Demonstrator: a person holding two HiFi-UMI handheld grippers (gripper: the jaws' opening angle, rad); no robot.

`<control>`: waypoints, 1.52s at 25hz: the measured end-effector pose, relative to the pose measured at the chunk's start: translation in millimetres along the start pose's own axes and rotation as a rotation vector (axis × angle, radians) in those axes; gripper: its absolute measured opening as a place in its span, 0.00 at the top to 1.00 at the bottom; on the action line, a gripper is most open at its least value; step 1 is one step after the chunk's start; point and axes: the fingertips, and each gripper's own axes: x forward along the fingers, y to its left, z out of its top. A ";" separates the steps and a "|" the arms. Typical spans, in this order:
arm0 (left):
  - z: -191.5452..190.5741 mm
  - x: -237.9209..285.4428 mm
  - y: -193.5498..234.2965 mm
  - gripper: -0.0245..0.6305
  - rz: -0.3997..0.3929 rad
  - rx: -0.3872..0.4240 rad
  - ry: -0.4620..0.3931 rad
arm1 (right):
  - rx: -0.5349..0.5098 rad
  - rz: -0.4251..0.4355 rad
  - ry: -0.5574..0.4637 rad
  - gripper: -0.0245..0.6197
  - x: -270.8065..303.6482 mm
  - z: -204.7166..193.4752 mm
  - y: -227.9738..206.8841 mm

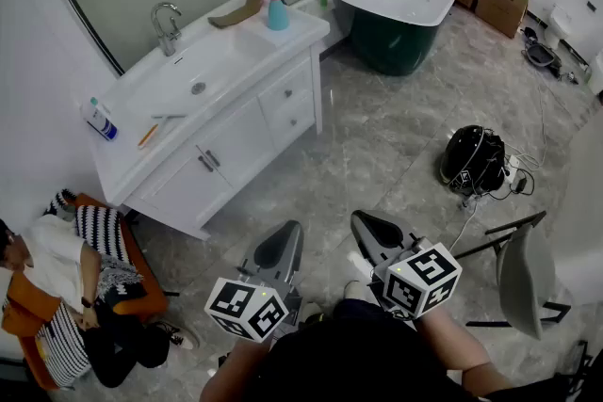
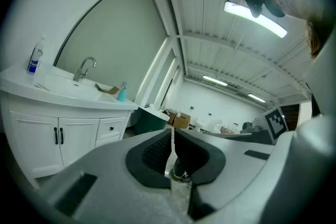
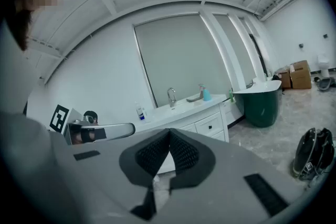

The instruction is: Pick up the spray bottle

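Teal spray bottle (image 1: 277,11) stands upright at the far end of the sink surface (image 1: 121,157), past the faucet (image 1: 167,26). A white bottle (image 1: 99,120) sits at the near end. Left gripper (image 1: 285,235) and right gripper (image 1: 375,226) are well apart from it over the floor, both with fingers clenched and empty.

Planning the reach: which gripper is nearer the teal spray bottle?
Left, slightly. Left gripper is below the spray bottle in the head view; right gripper is offset rightward. Both are far.
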 end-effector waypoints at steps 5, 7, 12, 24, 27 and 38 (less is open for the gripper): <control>-2.4 6.0 4.4 0.94 0.004 -0.005 0.005 | 0.026 0.002 -0.013 0.95 4.1 0.8 -7.0; -3.2 8.9 5.3 0.94 0.004 -0.013 0.008 | 0.022 0.003 -0.002 0.95 6.1 -0.2 -9.1; -4.8 18.7 1.1 0.94 -0.003 -0.024 0.012 | 0.018 0.005 0.026 0.95 6.6 -3.1 -17.6; 0.2 61.8 -9.7 0.94 0.007 0.003 0.004 | -0.004 0.046 0.048 0.95 12.1 7.4 -51.0; -0.7 70.5 -15.5 0.94 0.019 0.013 -0.003 | -0.011 0.068 0.053 0.95 11.1 8.8 -59.7; -10.4 79.5 -18.8 0.94 0.070 0.009 0.007 | -0.030 0.120 0.075 0.95 15.0 9.1 -73.5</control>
